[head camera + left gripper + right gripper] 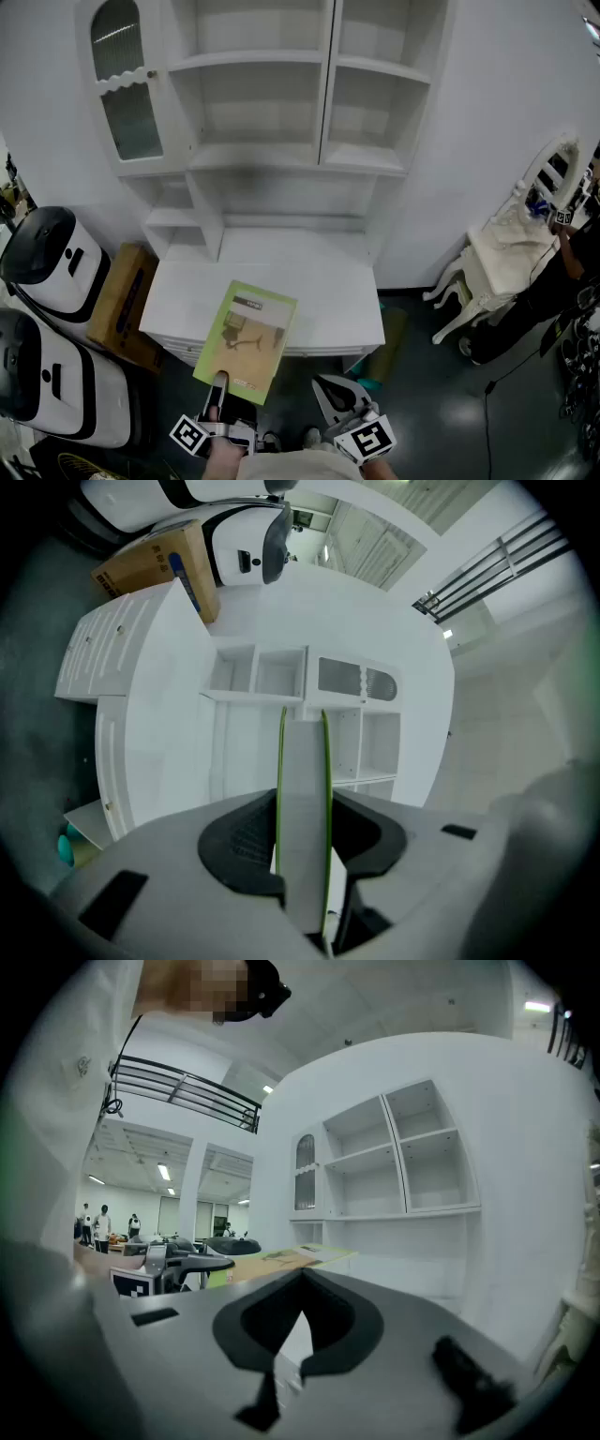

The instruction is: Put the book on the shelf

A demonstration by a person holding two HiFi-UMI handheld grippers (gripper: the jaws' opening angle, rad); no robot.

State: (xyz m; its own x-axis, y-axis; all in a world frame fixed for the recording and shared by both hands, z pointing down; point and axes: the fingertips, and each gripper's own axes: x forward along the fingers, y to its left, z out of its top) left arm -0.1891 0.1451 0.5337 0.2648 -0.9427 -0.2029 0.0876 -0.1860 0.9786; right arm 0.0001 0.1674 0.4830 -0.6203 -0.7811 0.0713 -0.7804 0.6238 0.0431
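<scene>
Fingers (246, 847) of the left gripper (302, 855) stand partly open and press on the near short edge of the book (247, 340). Between them the book is seen edge-on, a pale page block within green covers. It is held just in front of the shelf unit (281, 122) with its cover upward. Its long axis runs from the gripper toward the unit, leaning slightly right, and its far short edge overlaps the front edge of the unit's desk top (319, 281). Beyond that edge the desk top runs back to the unit's small lower compartments. Open-fronted shelves rise above them, with a glazed door (127, 89) at the unit's upper left. Jaws of the right gripper (330, 390) are together on nothing, in front of the unit and just right of the book. Left of the unit stand a cardboard box (122, 305) and two white-and-black machines (52, 267). Right of it, well apart, is a white chair (492, 258).
</scene>
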